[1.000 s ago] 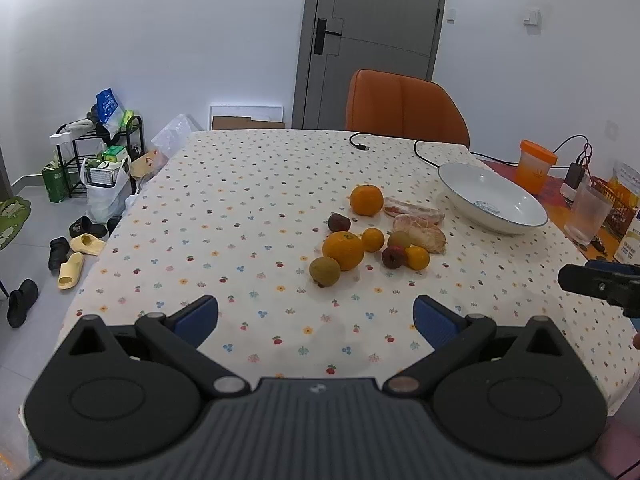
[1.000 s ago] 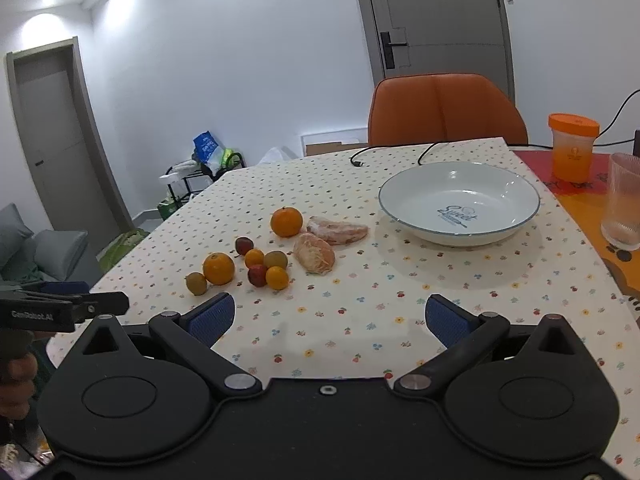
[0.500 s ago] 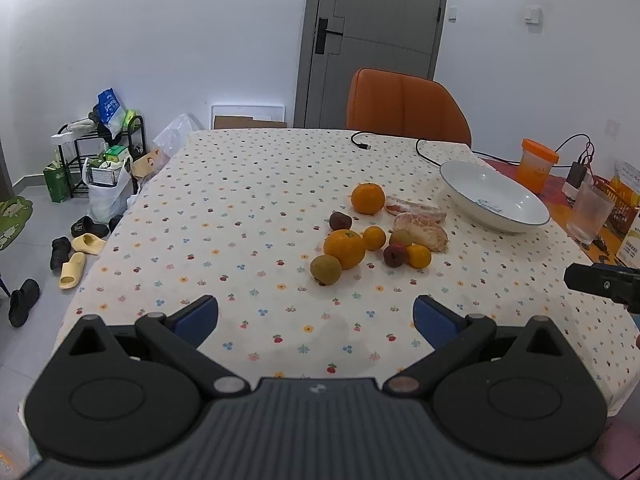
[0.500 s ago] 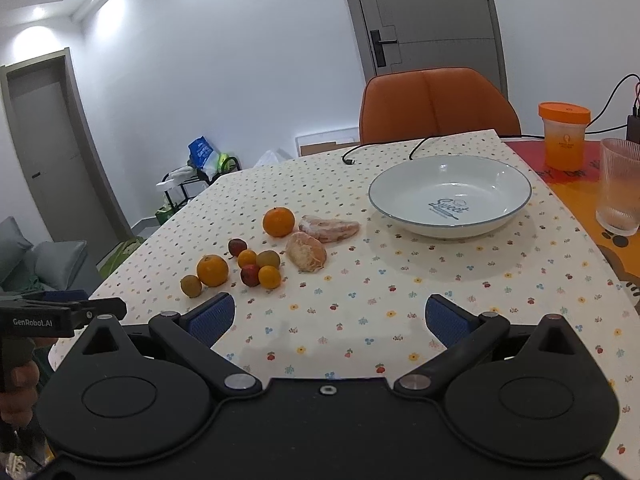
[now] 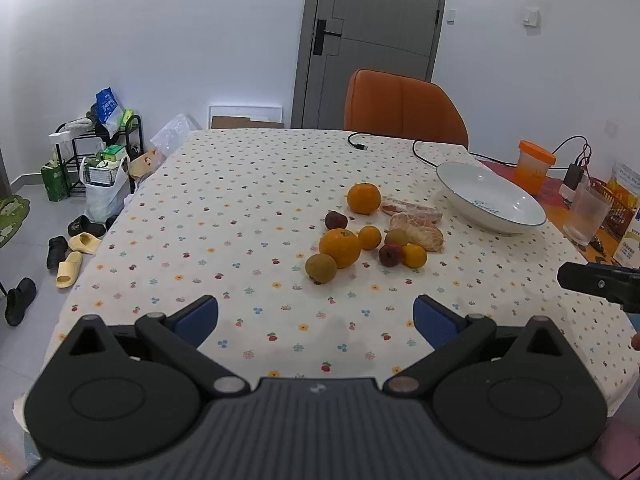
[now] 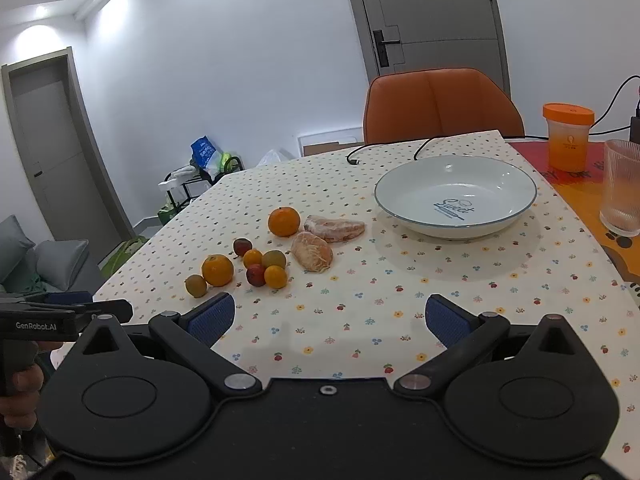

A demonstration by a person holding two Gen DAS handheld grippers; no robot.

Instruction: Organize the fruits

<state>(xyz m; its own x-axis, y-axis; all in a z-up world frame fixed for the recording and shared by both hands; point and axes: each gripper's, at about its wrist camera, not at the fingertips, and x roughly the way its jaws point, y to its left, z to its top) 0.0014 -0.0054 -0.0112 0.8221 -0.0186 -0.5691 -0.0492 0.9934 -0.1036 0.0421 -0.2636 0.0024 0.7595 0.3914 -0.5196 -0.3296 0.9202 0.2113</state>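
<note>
A cluster of fruit lies mid-table: a big orange (image 5: 339,248) (image 6: 217,269), a second orange (image 5: 363,198) (image 6: 284,221), several small oranges, dark red plums and greenish-brown fruits, and two peeled pomelo pieces (image 5: 418,236) (image 6: 312,251). An empty white bowl (image 5: 492,199) (image 6: 456,196) stands to their right. My left gripper (image 5: 316,320) is open and empty over the near table edge, short of the fruit. My right gripper (image 6: 330,318) is open and empty, also short of the fruit.
The table has a flower-print cloth (image 5: 240,208). An orange chair (image 5: 404,108) stands at the far side. A black cable (image 5: 384,146), an orange-lidded jar (image 6: 567,138) and a clear glass (image 6: 622,188) are at the right. Shoes and a rack (image 5: 92,160) are on the floor at left.
Both grippers have drifted slightly; the right view has moved a little closer to the bowl and fruit. Both stay open and empty. No fruit has moved.
</note>
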